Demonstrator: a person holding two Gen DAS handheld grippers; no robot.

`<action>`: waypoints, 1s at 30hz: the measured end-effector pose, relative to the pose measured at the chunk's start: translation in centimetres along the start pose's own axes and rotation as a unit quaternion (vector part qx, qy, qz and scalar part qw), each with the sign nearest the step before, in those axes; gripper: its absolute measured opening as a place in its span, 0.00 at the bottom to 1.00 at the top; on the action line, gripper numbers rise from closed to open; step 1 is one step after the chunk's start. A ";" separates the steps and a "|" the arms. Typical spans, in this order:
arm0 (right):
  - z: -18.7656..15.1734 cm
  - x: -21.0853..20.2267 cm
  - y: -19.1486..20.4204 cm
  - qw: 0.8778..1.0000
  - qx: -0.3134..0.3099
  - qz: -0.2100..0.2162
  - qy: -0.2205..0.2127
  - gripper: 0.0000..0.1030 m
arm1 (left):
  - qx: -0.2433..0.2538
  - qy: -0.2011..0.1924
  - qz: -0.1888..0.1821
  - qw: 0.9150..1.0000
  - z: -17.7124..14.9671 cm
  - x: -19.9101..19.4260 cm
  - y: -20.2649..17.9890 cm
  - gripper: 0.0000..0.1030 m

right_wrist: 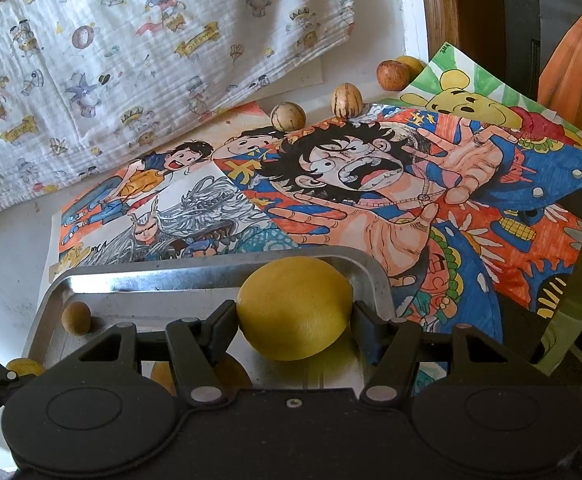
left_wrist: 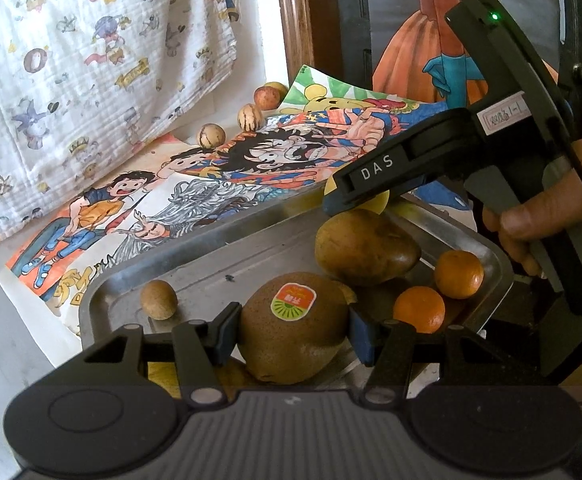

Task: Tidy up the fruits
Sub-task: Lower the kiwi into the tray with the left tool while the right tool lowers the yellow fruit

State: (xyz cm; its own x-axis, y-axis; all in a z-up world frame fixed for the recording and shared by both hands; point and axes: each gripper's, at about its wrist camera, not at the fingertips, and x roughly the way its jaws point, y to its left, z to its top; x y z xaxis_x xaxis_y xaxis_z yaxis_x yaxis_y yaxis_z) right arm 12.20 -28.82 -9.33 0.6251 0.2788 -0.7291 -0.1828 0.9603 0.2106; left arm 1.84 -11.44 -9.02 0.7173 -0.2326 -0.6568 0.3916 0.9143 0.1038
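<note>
Left gripper (left_wrist: 291, 330) closed on a brown kiwi (left_wrist: 291, 326) with an orange-and-green sticker, jaws pressed against its two sides, held over the near edge of the steel tray (left_wrist: 195, 252). Right gripper (right_wrist: 295, 326) likewise clamped on a yellow lemon (right_wrist: 294, 308), jaws on opposite ends, poised above the tray's far rim (right_wrist: 195, 276).

Judged the kiwi soft and easily bruised, fuzzy enough not to slip; best taken across the middle with light pressure. Lemon firmer, waxy and rounded, so liable to roll out of a loose grip; squeezed across its widest part, as here.

In the tray: a large brown fruit (left_wrist: 365, 250), two small oranges (left_wrist: 459, 268), and one small tan round fruit (left_wrist: 158, 299) near the left corner. Outside it, on the tabletop among coloured drawings (right_wrist: 371, 184), four small round fruits (right_wrist: 288, 117) left well apart from the tray, near a printed cloth (right_wrist: 131, 60).
</note>
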 end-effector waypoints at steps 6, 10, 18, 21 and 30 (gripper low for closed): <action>0.1 0.0 0.0 1.000 0.000 0.000 0.000 0.62 | 0.002 -0.001 0.001 1.000 -0.1 -0.1 0.0 0.60; 0.1 0.0 0.0 1.000 0.001 0.000 0.000 0.62 | 0.005 -0.001 0.002 1.000 -0.2 -0.2 -0.2 0.60; 0.1 0.0 0.1 1.000 0.000 0.000 0.000 0.63 | -0.001 -0.004 -0.001 1.000 -0.2 -0.3 -0.1 0.68; 0.1 -0.1 0.0 1.000 0.001 0.002 0.000 0.63 | -0.001 -0.004 -0.003 1.000 -0.3 -0.3 -0.1 0.69; 0.3 -0.8 0.2 1.000 0.001 -0.001 -0.014 0.71 | -0.005 -0.005 -0.005 1.000 -0.4 -0.4 -0.1 0.74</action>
State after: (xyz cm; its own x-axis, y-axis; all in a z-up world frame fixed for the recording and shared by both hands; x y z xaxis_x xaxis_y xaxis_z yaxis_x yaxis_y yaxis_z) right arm 11.90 -28.81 -8.47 0.6459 0.2768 -0.7115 -0.1794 0.9609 0.2110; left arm 1.31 -11.33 -9.05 0.7194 -0.2447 -0.6501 0.3929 0.9151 0.0903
